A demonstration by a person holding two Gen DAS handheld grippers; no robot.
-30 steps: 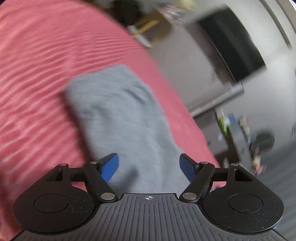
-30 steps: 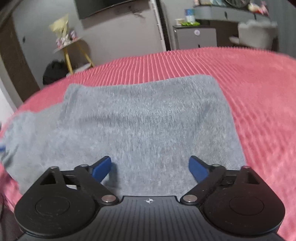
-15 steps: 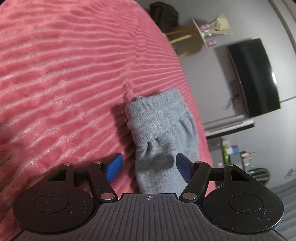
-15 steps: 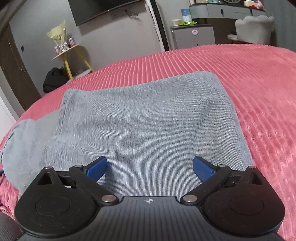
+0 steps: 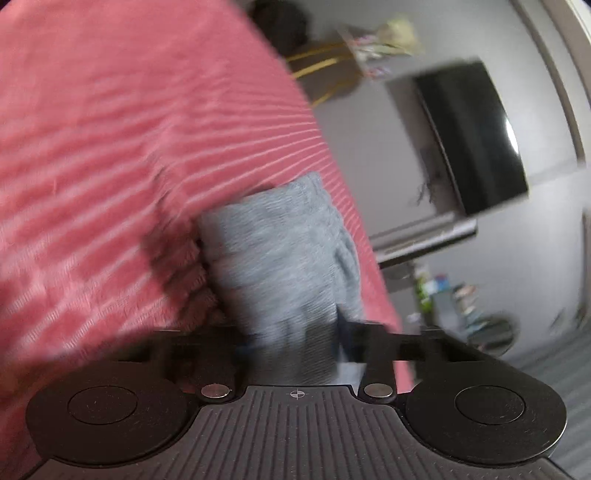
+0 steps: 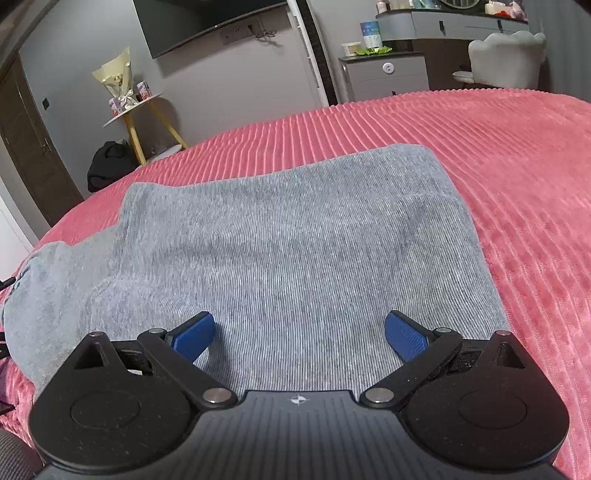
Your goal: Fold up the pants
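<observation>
Grey pants [image 6: 288, 229] lie folded flat on a pink ribbed bedspread [image 6: 498, 147]. Over their near edge my right gripper [image 6: 299, 332] stands open, blue pads [image 6: 192, 332] wide apart, nothing pinched. At the far left of that view, one bunched end of the pants [image 6: 44, 280] hangs near the bed edge. The left wrist view is blurred. In it that bunched grey end [image 5: 280, 251] runs back between the jaws of my left gripper [image 5: 295, 332]. Those jaws are closing, and the cloth fills the narrow gap between them.
The bed edge [image 5: 354, 236] runs just right of the bunched cloth. Beyond the bed stand a wall TV [image 6: 207, 22], a yellow-legged side table with a bouquet [image 6: 125, 99], a black bag [image 6: 107, 162], a grey cabinet [image 6: 384, 74] and a white chair [image 6: 506, 59].
The left gripper moved in lower onto the bunched end and its jaws narrowed from wide apart to close around the cloth. The right gripper stayed put over the folded pants.
</observation>
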